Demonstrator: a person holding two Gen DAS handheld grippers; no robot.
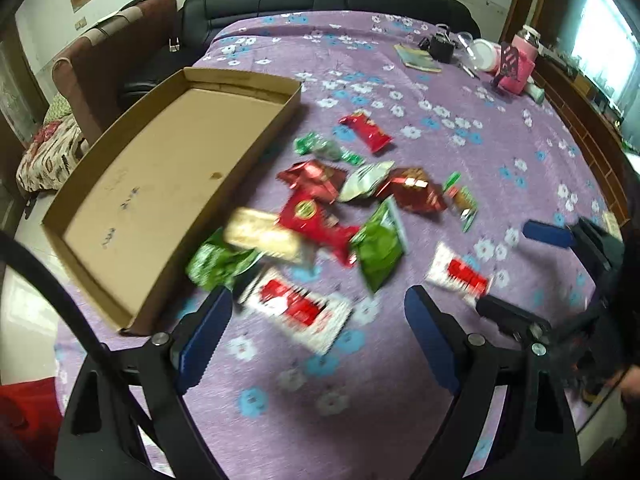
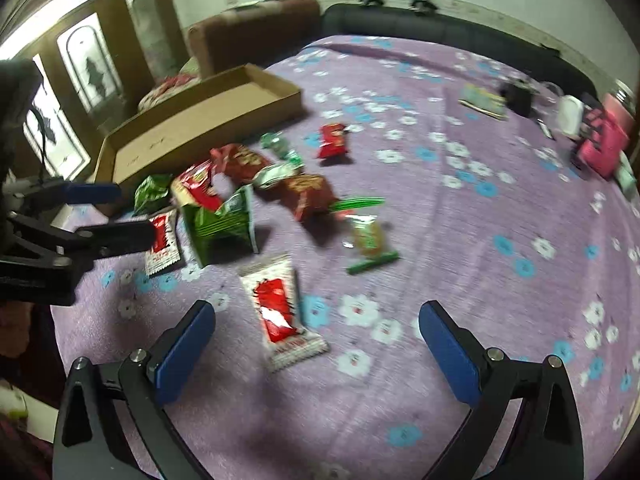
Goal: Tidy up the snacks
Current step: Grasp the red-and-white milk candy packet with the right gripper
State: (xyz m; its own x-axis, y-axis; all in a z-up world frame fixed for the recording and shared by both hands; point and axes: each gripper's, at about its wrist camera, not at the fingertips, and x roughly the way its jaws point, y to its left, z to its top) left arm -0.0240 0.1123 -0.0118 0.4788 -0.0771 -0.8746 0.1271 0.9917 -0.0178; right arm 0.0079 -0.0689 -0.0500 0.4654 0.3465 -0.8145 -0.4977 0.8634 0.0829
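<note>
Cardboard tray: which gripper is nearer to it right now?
Left. The left gripper hangs open just off the near corner of the cardboard tray, over a white-and-red packet. The right gripper, also open, sits farther out, beyond the snack pile.

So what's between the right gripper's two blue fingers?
In the right wrist view, a white-and-red snack packet lies on the purple flowered cloth ahead of the open right gripper, nearer its left finger, untouched.

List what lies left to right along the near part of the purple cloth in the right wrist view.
left gripper → white-and-red packet beside it → upright green packet → second white-and-red packet → clear packet with green ends.
</note>
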